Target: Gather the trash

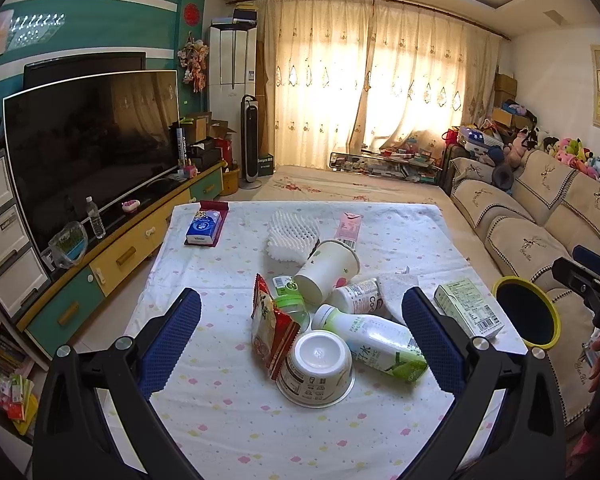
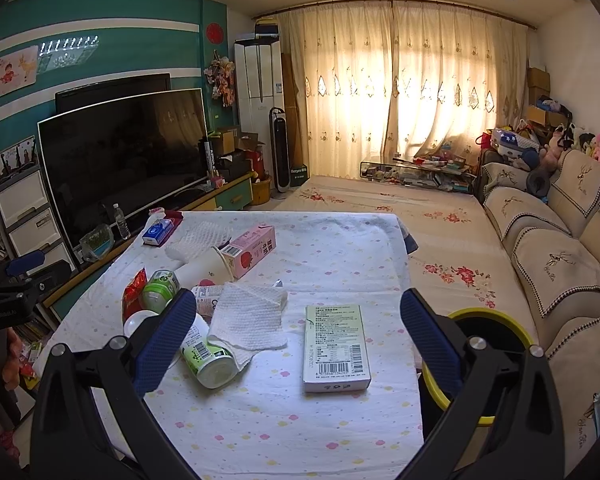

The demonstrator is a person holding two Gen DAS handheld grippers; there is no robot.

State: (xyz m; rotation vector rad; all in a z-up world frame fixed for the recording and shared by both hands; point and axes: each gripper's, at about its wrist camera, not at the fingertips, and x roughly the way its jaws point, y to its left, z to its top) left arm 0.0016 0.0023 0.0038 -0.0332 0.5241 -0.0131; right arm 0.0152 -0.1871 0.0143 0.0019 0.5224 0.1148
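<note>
A table draped in a soft white cloth (image 1: pixel 228 396) dotted with small pastel flowers fills both views. The left gripper (image 1: pixel 300 332), its blue textured pads spread wide and empty, hovers over a heap of trash. Just ahead of it, between the fingers, lies an upturned round plastic bowl (image 1: pixel 316 368), white base upward. A crinkled red snack wrapper (image 1: pixel 270 328) leans against the bowl's left side. To the right a smooth white and green bottle (image 1: pixel 374 342) lies on its side. Beyond these a white paper cup (image 1: pixel 328 270) is tipped over, with a small green-capped jar (image 1: pixel 290 300) and a second white bottle (image 1: pixel 358 296) partly hidden around it. Farther off sit a bumpy white foam net (image 1: pixel 290 236) and a pink carton (image 1: pixel 349 227).

The right gripper (image 2: pixel 296 340) is likewise spread wide, holding nothing. Between its fingers lie a flat rectangular box (image 2: pixel 336 350) with a barcode and a crumpled, dimpled paper towel (image 2: pixel 250 320). Behind its right finger, off the table's edge, stands a round bin (image 2: pixel 488 320) with a yellow rim; its dark inside cannot be made out.
</note>
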